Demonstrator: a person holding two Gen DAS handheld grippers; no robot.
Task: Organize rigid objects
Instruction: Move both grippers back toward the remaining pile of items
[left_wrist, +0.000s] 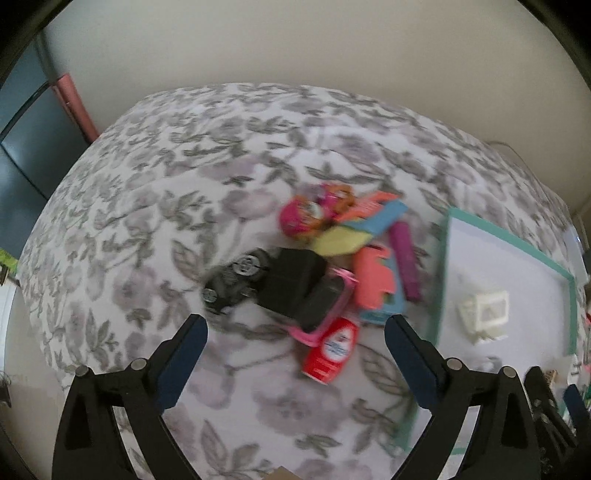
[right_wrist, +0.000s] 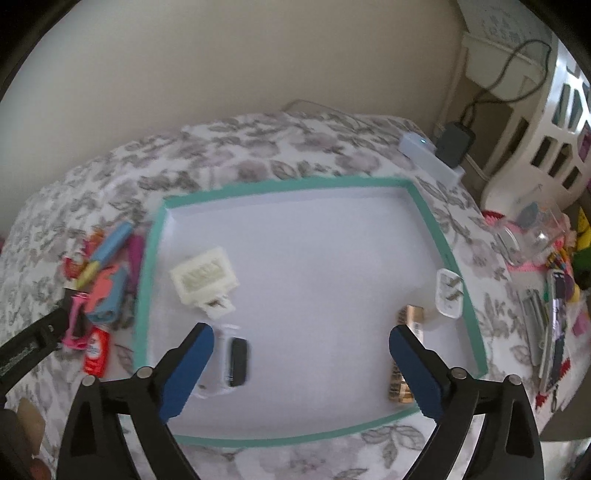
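Both grippers gape wide and hold nothing — the left gripper (left_wrist: 295, 332) above a toy pile with a black toy car (left_wrist: 236, 280) on the floral bedspread (left_wrist: 147, 184). The right gripper (right_wrist: 301, 339) hangs over the teal-rimmed tray (right_wrist: 147, 258), where a cream plastic piece (right_wrist: 203, 277) lies.

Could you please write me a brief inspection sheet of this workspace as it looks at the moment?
Surface: bed with floral cover.
Job's things: teal-rimmed tray holding a cream block, a clear case with a black insert, a gold bar and a white plug; a toy pile left of the tray with a black toy car and red bottle.
Clutter: pens and bits on the bed's right edge.
Grippers: left tongs open, empty; right tongs open, empty, over the tray.
Cables: dark cable to a black adapter.
Surroundings: plain wall, white furniture.
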